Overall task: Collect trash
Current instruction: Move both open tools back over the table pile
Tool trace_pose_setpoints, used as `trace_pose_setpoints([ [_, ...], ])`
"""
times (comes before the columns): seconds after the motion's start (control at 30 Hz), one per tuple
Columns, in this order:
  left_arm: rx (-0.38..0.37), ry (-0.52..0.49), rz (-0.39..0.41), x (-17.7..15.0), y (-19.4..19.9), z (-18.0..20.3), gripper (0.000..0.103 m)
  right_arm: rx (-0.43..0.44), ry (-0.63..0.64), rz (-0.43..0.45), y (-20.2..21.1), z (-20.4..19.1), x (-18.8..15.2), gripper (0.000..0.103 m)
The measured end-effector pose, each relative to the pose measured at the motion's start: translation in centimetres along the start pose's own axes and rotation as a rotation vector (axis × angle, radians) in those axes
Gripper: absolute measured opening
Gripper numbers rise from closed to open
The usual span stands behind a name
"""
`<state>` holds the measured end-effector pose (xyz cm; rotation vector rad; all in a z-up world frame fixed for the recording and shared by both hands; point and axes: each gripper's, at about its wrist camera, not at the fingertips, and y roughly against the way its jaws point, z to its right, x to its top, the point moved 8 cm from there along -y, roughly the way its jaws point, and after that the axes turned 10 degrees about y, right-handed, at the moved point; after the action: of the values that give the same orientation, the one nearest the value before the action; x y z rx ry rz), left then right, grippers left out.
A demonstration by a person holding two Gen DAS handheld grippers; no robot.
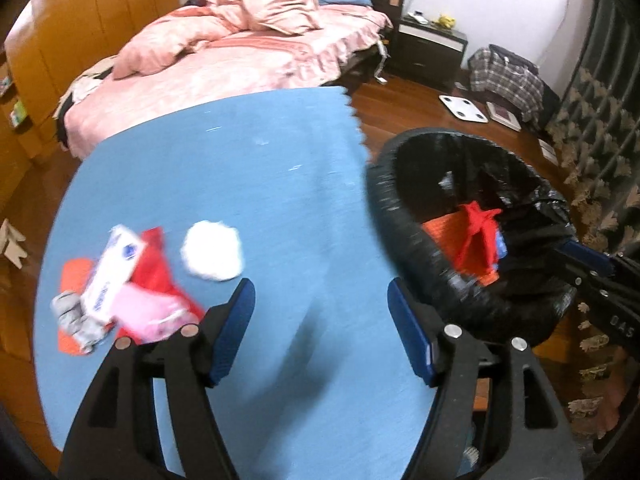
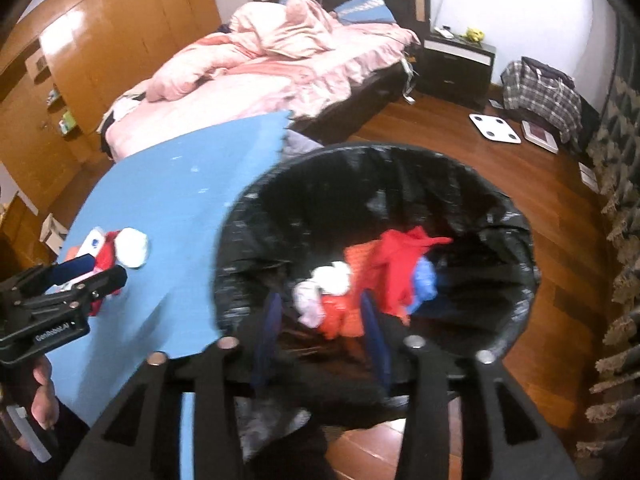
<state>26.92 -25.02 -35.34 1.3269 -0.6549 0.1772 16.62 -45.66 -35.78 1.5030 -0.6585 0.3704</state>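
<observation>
A black-lined trash bin (image 1: 400, 216) stands at the right edge of a blue table (image 1: 248, 168); in the right wrist view the bin (image 2: 516, 216) holds red, orange, white and blue trash (image 2: 384, 276). On the table's left lies a pile: a white crumpled wad (image 1: 212, 250), a white box (image 1: 114, 274), red and pink wrappers (image 1: 152, 296) and a grey scrap (image 1: 72, 316). My left gripper (image 1: 320, 324) is open and empty, right of the pile; it also shows in the right wrist view (image 2: 96, 272). My right gripper (image 2: 320, 312) is open over the bin's mouth, holding nothing.
A bed with pink bedding (image 1: 240, 48) stands behind the table. A wooden wardrobe (image 2: 100, 60) is at the left. A dark nightstand (image 1: 432, 48), a white scale (image 1: 464, 108) and a plaid bag (image 1: 508, 76) are on the wood floor at the right. A patterned curtain (image 1: 600, 120) hangs at far right.
</observation>
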Motion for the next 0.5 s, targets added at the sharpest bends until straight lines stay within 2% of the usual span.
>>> trace_pose_setpoints([
  [0.5,0.142,0.134,0.082,-2.7,6.4,-18.7,0.067,0.13,0.137,0.026,0.7,-16.5,1.1,0.044],
])
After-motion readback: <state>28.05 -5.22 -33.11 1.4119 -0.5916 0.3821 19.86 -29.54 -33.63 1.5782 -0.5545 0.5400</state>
